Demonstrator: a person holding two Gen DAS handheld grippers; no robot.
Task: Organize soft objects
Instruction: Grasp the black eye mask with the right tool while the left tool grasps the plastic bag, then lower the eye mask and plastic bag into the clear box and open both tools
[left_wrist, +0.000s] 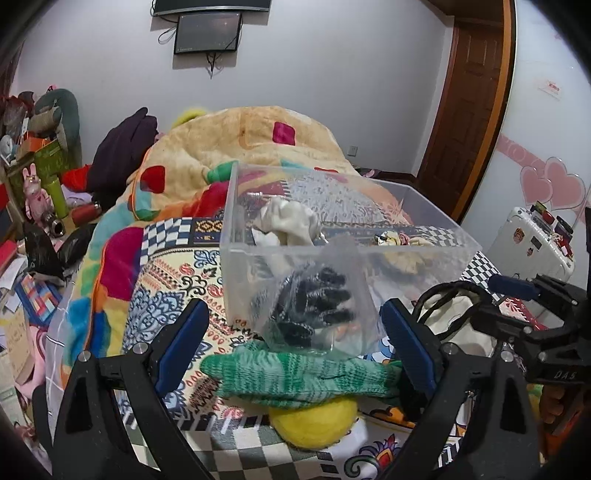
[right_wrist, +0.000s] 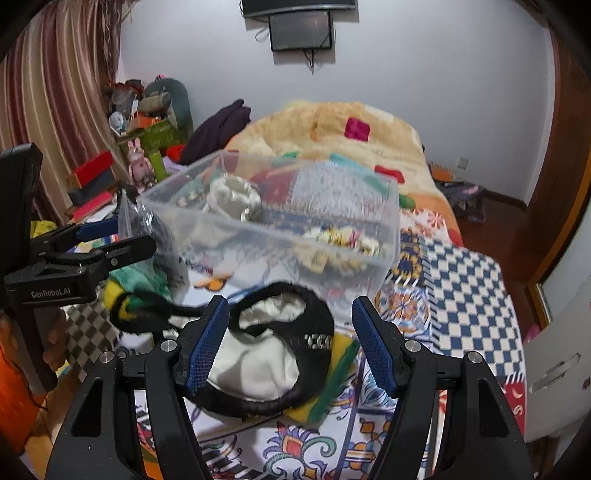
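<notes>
A clear plastic bin (left_wrist: 424, 251) (right_wrist: 391, 229) stands on the patterned bedspread and holds a white cloth (left_wrist: 288, 221) (right_wrist: 232, 199) and small items. My left gripper (left_wrist: 291, 336) is open over a green knitted glove (left_wrist: 303, 373) lying on a yellow felt ball (left_wrist: 314, 424), with a clear bag of black gloves (left_wrist: 314, 306) leaning on the bin just beyond. My right gripper (right_wrist: 290, 343) is open over a white pouch with black fuzzy trim (right_wrist: 258, 362). A yellow and green felt piece (right_wrist: 332, 384) lies under the pouch.
A rumpled orange blanket (left_wrist: 258, 140) lies behind the bin. A cluttered shelf with boxes and toys (left_wrist: 40, 177) stands at the left. A white suitcase (left_wrist: 532, 243) and a wooden door (left_wrist: 472, 103) are at the right.
</notes>
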